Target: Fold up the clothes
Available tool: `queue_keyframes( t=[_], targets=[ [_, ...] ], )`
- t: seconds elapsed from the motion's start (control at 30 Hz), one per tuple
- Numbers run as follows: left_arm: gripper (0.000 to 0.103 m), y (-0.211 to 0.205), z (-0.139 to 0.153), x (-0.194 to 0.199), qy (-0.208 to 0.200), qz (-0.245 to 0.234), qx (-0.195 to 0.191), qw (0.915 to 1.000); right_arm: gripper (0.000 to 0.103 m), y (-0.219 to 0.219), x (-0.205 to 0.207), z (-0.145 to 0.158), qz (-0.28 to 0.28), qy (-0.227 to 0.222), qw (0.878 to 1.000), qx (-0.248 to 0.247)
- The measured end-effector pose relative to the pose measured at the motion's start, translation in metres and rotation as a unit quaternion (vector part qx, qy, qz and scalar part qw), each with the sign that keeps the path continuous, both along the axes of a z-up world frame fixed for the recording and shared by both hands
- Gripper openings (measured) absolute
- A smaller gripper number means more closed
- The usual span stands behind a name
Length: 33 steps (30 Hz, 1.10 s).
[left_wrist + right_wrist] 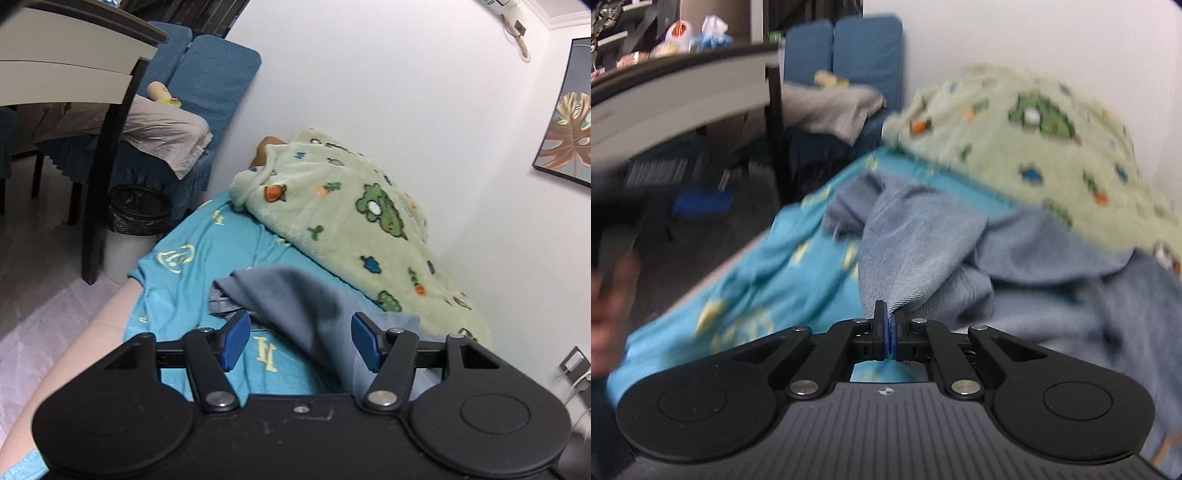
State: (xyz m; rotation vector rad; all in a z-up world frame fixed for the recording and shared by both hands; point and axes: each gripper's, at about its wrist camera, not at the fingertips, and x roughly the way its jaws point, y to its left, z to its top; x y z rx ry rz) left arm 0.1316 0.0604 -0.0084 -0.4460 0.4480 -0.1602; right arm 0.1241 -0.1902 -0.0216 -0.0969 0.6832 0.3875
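Blue-grey cloth, a piece of clothing (pixel 295 295), lies bunched on the turquoise bed sheet (pixel 184 288), with a green fluffy blanket (pixel 354 229) just beside it by the white wall. On the left, the left gripper (pixel 299 341) has its blue fingers (pixel 234 339) wide apart, and a fold of the clothing hangs between them. On the right, the right gripper (pixel 888 334) has its fingers (pixel 886 328) pressed together, pinching the clothing and lifting it up from the bed

Blue garment (pixel 923 236) twill-woven cloth, matt; green blanket (pixel 351 221) fluffy fleece; fingers (pixel 236 339) smooth blue plastic.
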Motion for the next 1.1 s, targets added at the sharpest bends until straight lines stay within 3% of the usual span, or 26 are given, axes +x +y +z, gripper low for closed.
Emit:
queue_keyframes(
  t=[0.1, 0.23, 0.3, 0.43, 0.6, 0.73, 0.9, 1.03, 1.1],
  targets=[
    [0.057, -0.008, -0.003, 0.001, 0.008, -0.010, 0.010, 0.9999, 0.002, -0.016, -0.013, -0.020, -0.040, 0.053, 0.997, 0.031],
    [0.057, -0.019, -0.006, 0.002, 0.018, -0.024, 0.023, 0.9993, 0.002, -0.044, -0.003, -0.047, -0.127, 0.136, 0.972, 0.142],
    [0.057, -0.025, -0.008, 0.003, 0.023, -0.031, 0.030, 0.9988, 0.003, -0.046, 0.003, -0.053, -0.142, 0.146, 0.967, 0.156],
    [0.057, -0.036, -0.011, 0.005, 0.033, -0.045, 0.044, 0.9975, 0.013, -0.045, 0.003, -0.045, -0.146, 0.114, 0.969, 0.164],
    [0.057, -0.050, -0.014, 0.007, 0.044, -0.063, 0.062, 0.9951, 0.037, -0.052, -0.002, -0.033, -0.163, 0.041, 0.972, 0.167],
    [0.057, -0.074, -0.008, 0.039, 0.040, -0.060, 0.110, 0.9913, 0.037, -0.061, 0.009, -0.039, -0.182, 0.040, 0.966, 0.181],
    [0.057, -0.086, -0.018, 0.104, 0.068, -0.041, 0.135, 0.9877, 0.037, -0.070, 0.018, -0.051, -0.190, 0.057, 0.962, 0.186],
    [0.057, -0.102, -0.023, 0.141, 0.070, -0.047, 0.183, 0.9795, 0.037, -0.069, 0.024, -0.056, -0.190, 0.064, 0.962, 0.183],
    [0.057, -0.115, -0.031, 0.157, 0.085, -0.065, 0.213, 0.9712, 0.037, -0.070, 0.026, -0.058, -0.190, 0.063, 0.961, 0.189]
  ],
)
